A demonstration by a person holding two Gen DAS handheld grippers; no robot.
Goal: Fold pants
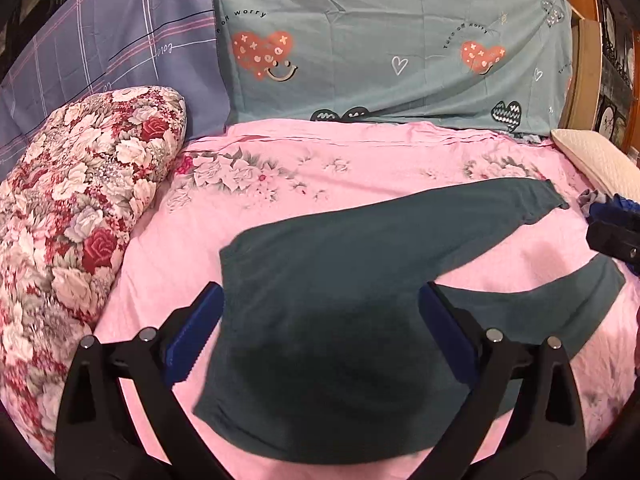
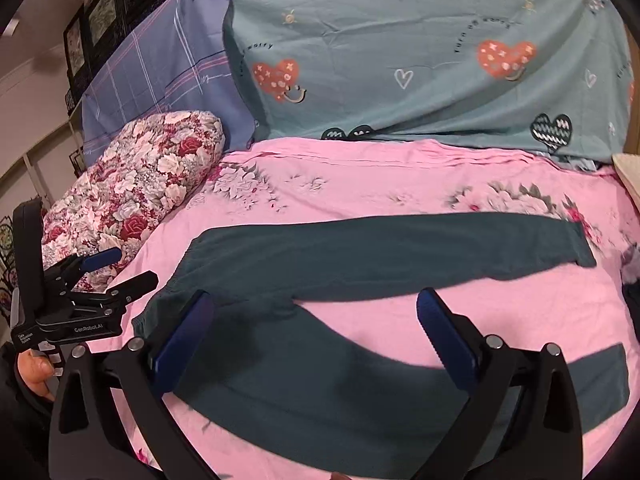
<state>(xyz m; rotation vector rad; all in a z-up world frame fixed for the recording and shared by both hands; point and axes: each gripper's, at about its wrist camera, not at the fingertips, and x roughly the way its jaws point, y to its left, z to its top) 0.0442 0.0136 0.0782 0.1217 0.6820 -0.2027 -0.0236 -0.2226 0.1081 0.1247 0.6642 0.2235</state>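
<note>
Pink floral bedsheet [image 1: 320,168], dark teal pants [image 2: 360,252] spread flat, legs apart

Black left tongs [image 1: 320,344] and right tongs [image 2: 316,344], blue toothed pads, silver screws.

A: Where is there room to pass?
B: On the bare pink sheet [image 2: 360,184] between the pants [image 2: 360,256] and the teal pillow [image 2: 420,60].
A: What blocks the left?
B: The floral quilt roll [image 2: 140,200], beside the waistband; the left claw [image 2: 116,272] hangs there, spread.
</note>
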